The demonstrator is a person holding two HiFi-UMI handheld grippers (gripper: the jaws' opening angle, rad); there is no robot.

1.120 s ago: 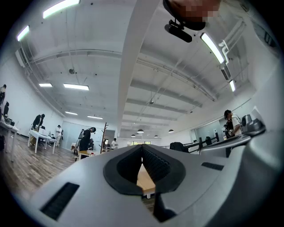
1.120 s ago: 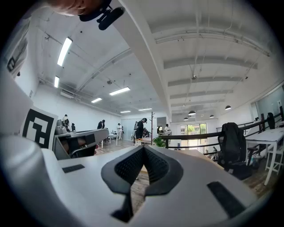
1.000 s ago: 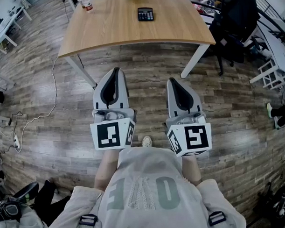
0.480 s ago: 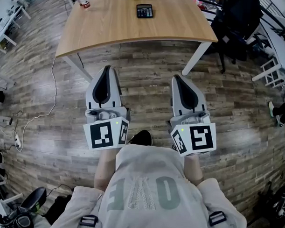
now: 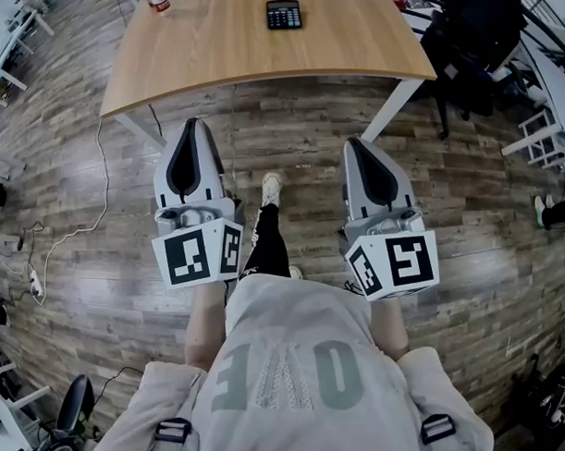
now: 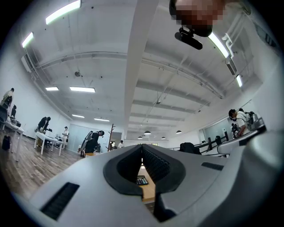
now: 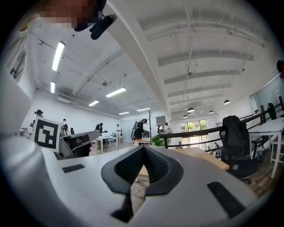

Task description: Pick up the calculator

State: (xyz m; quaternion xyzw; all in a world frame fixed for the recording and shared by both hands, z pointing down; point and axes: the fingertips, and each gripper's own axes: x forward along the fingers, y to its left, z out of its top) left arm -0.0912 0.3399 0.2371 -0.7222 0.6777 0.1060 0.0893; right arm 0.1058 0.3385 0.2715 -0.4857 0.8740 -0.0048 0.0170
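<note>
The black calculator [image 5: 283,14] lies flat on the far part of a wooden table [image 5: 196,60], well ahead of both grippers. My left gripper [image 5: 192,124] and right gripper [image 5: 352,142] are held side by side over the wood floor, short of the table's near edge, pointing toward it. Both have their jaws shut with nothing between them. In the left gripper view the calculator [image 6: 142,180] shows small through the gap below the closed tips of the left gripper [image 6: 142,146]. The right gripper [image 7: 144,147] looks past the table's corner [image 7: 199,155].
A bottle [image 5: 157,0] stands at the table's far left. White table legs [image 5: 384,108] reach the floor. Black chairs and bags [image 5: 474,42] crowd the right side. A cable [image 5: 89,213] runs over the floor at left. The person's foot [image 5: 270,187] is between the grippers.
Both grippers have moved forward toward the table's near edge and slightly apart. The person's leg has stepped forward between them. Jaws stay shut.
</note>
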